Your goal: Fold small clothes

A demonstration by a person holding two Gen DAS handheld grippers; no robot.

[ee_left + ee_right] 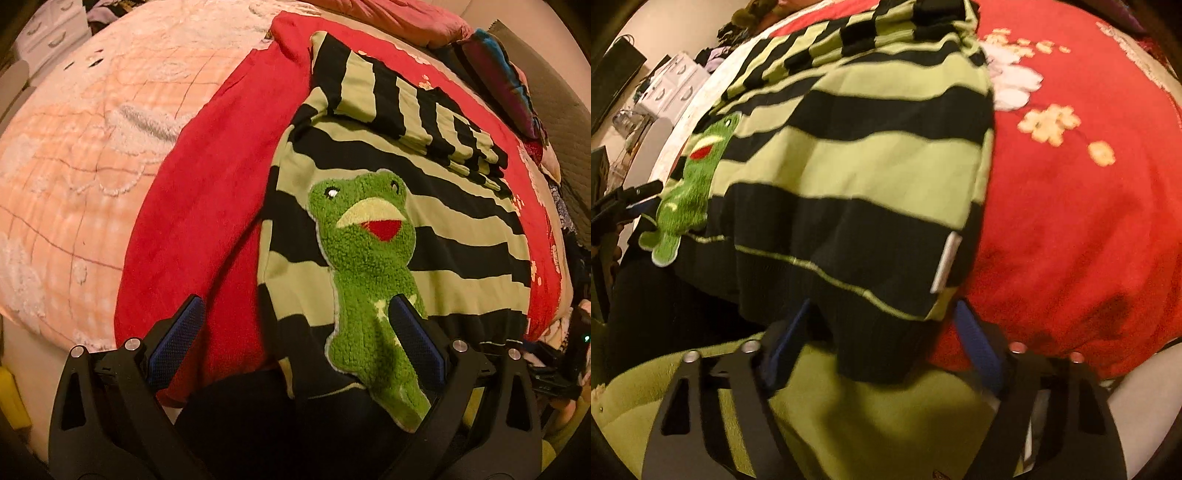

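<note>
Garment: green-and-black striped knit sweater [461, 236] with fuzzy frog patch [365, 251], frame centre, lying on red floral blanket [1071, 206].
Left gripper [295, 317]: jaws wide apart, straddling hem, no contact.
Right gripper [882, 317]: jaws apart around black hem corner; contact unclear.

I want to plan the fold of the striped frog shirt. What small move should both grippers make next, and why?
Probably close both on the bottom hem. The left gripper and right gripper each straddle a lower corner of the striped shirt, jaws open. The shirt lies flat on the red blanket, so gripping the hem allows folding upward.
</note>
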